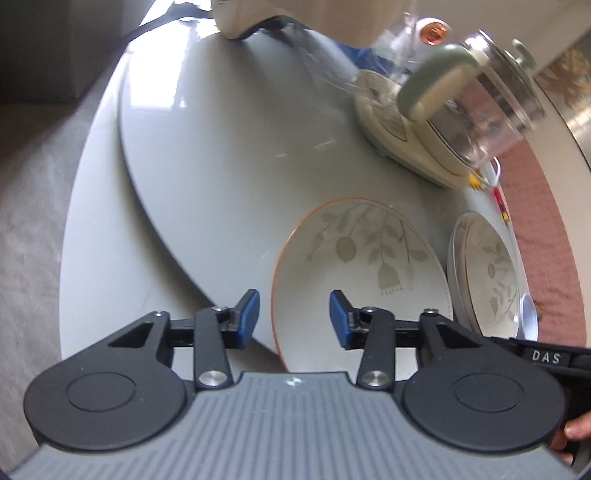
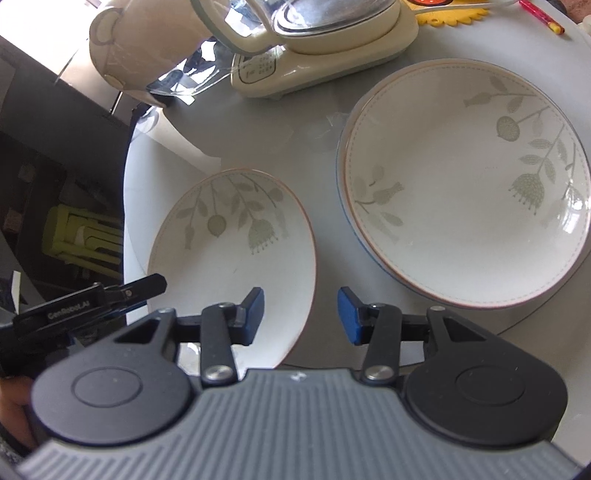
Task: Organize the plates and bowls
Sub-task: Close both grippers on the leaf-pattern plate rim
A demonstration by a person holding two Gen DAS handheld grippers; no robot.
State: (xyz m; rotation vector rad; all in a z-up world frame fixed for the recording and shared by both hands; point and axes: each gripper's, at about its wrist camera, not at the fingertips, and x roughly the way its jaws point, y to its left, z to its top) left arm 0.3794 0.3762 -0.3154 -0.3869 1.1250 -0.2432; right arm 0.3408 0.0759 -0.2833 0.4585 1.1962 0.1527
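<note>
- Small plate (image 2: 236, 254): white, leaf pattern, orange rim; lies flat on the grey table (image 2: 266, 140), near-left in the right wrist view, alone, nothing stacked on it.
- Large plate (image 2: 465, 184): same pattern; lies just right of the small plate and apart from it. A bluish edge shows beneath its left rim, so it seems to top a stack; I cannot tell how many pieces lie under it.
- Bowls: none clearly seen in either view.
- Progress, as a judgement: early to middle. One stack looks begun; the small plate is not yet placed.
- Left gripper (image 1: 294, 319): jaws spread, holding nothing, hovering over the near-left rim of the small plate (image 1: 354, 280).
- Right gripper (image 2: 300, 315): jaws spread, empty, above the near-right edge of the small plate.
- Kettle (image 1: 480, 92): glass, on a cream base, far side of the table.
- Cream jug (image 2: 147, 48): far left, beside the kettle.
- Pencil (image 2: 543, 16): red, far right.
</note>
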